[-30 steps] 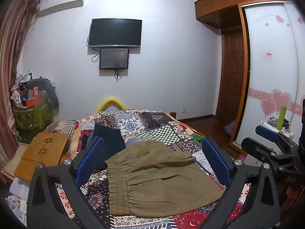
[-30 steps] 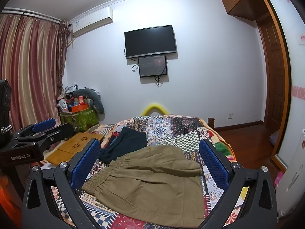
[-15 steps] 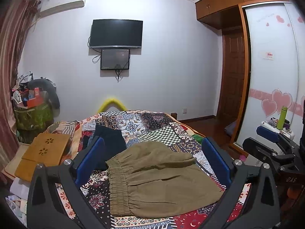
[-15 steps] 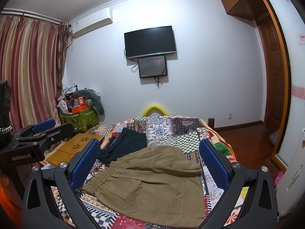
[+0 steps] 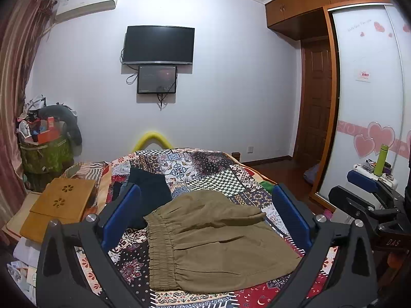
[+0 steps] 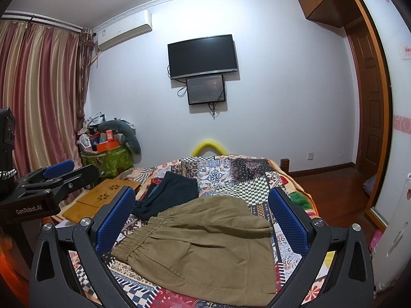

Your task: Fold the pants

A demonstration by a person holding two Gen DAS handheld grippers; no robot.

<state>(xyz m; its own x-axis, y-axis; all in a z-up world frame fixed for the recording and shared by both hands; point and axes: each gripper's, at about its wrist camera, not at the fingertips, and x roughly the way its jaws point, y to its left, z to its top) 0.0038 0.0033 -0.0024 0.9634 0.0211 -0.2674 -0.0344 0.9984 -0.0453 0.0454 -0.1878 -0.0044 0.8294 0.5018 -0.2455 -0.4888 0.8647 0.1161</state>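
- Left wrist view: my left gripper stands wide open with nothing between its blue pads. The khaki pants lie below and ahead of it on the patchwork bedspread, already folded into a compact shape, elastic waistband towards the left finger. A dark garment sits just beyond the left pad, its edge touching or tucked under the pants.
- Over the last second almost nothing changes here: the view drifts very slightly and the cloth keeps its shape. I read that as a pause above the pants, not a grasp.
- My right gripper shows at the far right edge, off the cloth.
- Right wrist view: the right gripper also gapes open and empty, above the pants, which lie between its fingers on the bedspread. No shift from the earlier frames.
- My judgement: either the fold is done, or one more fold is pending; neither gripper has committed to an edge yet.
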